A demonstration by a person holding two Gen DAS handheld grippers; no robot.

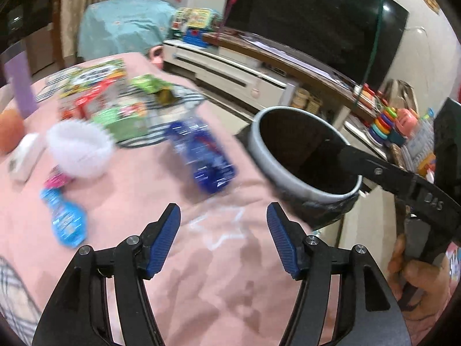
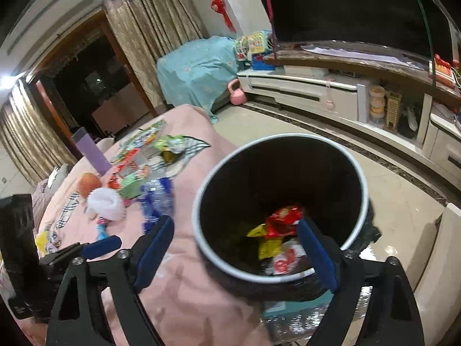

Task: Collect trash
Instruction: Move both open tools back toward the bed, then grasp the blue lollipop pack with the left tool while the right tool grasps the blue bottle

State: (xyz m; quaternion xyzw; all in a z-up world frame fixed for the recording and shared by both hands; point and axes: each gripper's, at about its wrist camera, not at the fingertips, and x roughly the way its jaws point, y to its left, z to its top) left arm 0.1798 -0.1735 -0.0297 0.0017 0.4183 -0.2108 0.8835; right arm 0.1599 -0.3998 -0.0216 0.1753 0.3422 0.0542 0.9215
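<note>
While both claws gape wide and carry nothing, the left claw [image 1: 223,222] faces the crushed blue bottle [image 1: 201,155] lying just beside the bin [image 1: 268,161] on the pink surface [image 1: 201,259]; square up, pinch its middle; right claw [image 2: 236,245] hovers over the bin, wrappers [image 2: 276,230] inside.

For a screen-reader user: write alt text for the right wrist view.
The open right gripper hovers over a black-lined trash bin holding red and yellow wrappers, with nothing between its blue fingers. To its left, a pink-covered table carries a crushed blue plastic bottle, a white paper cup liner, an orange fruit and snack packets; the left gripper shows at the lower left.
</note>
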